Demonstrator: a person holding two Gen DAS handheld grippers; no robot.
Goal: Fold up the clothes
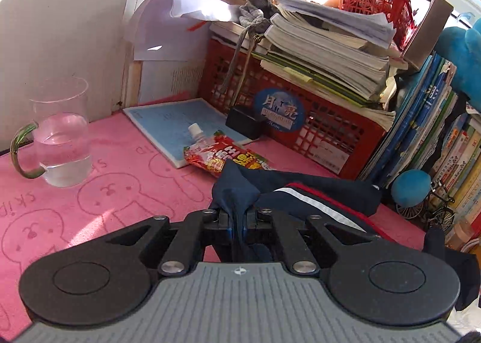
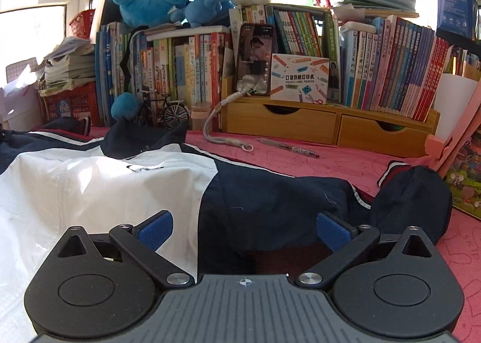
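Two risks: left tongs (image 1: 239, 216) pinching the jacket (image 2: 270, 192) could drag it into the glass mug (image 1: 60, 135) at 10 o'clock; right tongs (image 2: 243, 231) spread, idle.

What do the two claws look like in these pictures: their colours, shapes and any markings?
Both look alike. The left claw and the right claw each have a grey ribbed body with a small round crosshair mark, two black round discs, and black link arms with silver pivot screws. The right claw's finger pads are blue. No cables or sleeves are visible.
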